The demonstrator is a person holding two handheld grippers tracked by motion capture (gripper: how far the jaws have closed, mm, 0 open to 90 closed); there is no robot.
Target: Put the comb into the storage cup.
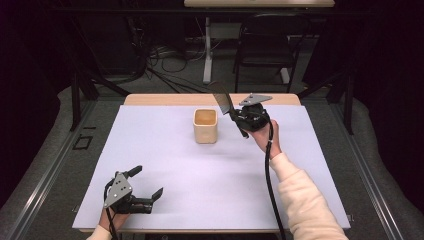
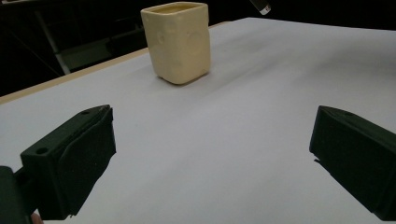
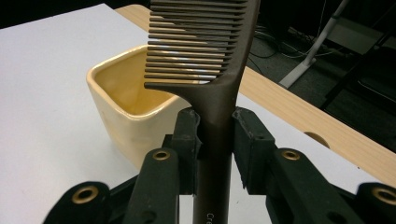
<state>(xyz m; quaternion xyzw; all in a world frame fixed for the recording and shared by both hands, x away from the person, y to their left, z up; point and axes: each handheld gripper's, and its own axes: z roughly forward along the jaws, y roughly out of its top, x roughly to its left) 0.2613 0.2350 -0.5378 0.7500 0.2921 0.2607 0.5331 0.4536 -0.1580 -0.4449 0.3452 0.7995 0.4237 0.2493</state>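
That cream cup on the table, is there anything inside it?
The cream cup looks empty: bare glazed inner walls show. Its bottom is hidden by the near rim and by the comb in the right tongs.

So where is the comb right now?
The comb is clamped by its handle in the right gripper, held above the table just right of the cream cup in the high view.

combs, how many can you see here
1: the comb is clamped by its handle in the right gripper, held beside the cream cup.
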